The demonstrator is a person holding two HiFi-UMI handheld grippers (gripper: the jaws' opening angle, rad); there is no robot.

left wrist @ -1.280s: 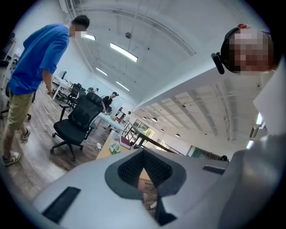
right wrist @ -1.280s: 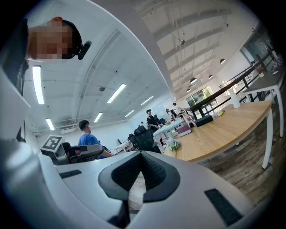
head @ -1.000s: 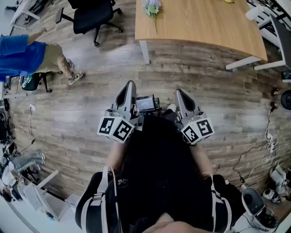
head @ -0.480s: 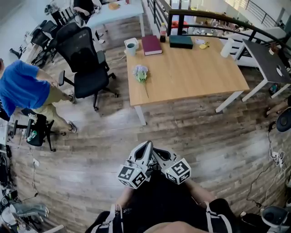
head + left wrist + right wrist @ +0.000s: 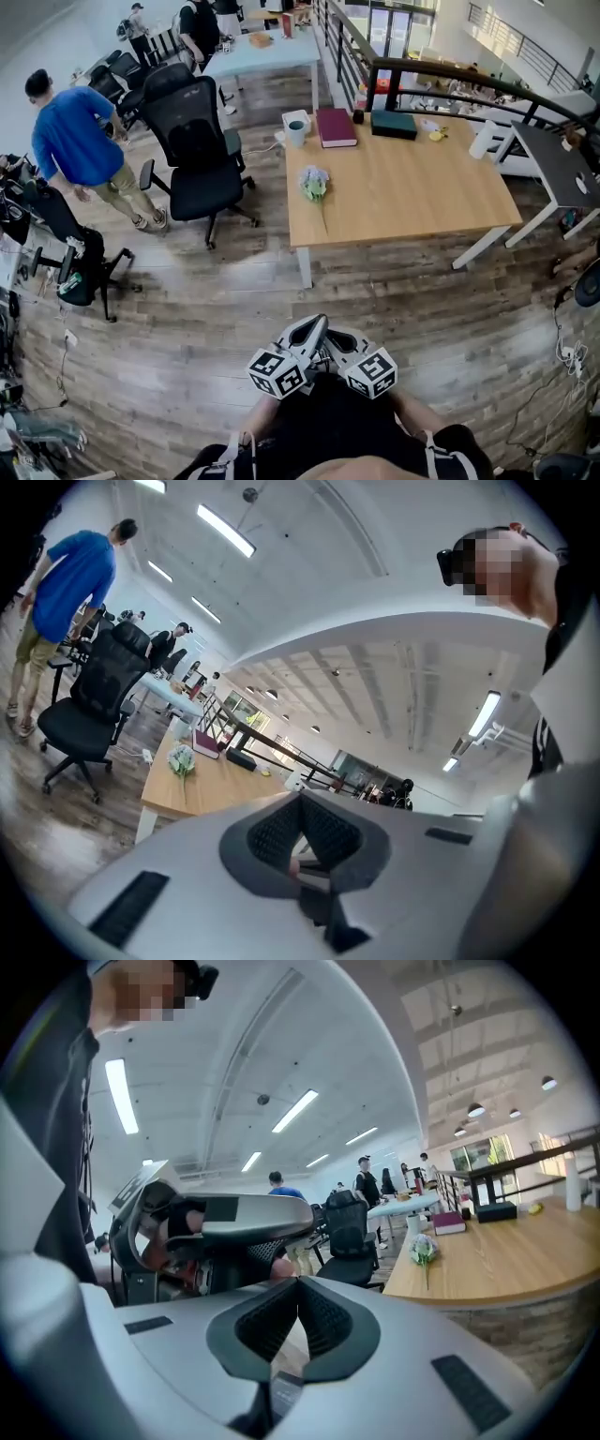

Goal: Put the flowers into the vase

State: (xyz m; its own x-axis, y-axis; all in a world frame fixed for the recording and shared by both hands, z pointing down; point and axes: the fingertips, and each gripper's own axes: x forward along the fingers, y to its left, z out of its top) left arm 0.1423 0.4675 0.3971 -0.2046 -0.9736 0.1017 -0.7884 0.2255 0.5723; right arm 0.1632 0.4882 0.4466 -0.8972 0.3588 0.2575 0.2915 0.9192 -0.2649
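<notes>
A small bunch of pale flowers (image 5: 314, 184) lies on the wooden table (image 5: 412, 202) near its left edge. It also shows far off as the flowers (image 5: 181, 759) in the left gripper view and the flowers (image 5: 424, 1249) in the right gripper view. A white vase (image 5: 295, 128) stands at the table's far left corner. Both grippers are held close to the person's body, well short of the table. My left gripper (image 5: 314, 326) and right gripper (image 5: 331, 336) point inward with their tips almost touching. Each is shut with nothing between its jaws.
A maroon book (image 5: 336, 127) and a dark box (image 5: 394, 124) lie at the table's far edge. A black office chair (image 5: 199, 141) stands left of the table. A person in a blue shirt (image 5: 75, 141) stands further left. A dark desk (image 5: 558, 164) is at right.
The head view has tilted up from the floor to the whole table. Both grippers have swung inward from apart to tip by tip. The person in blue has moved.
</notes>
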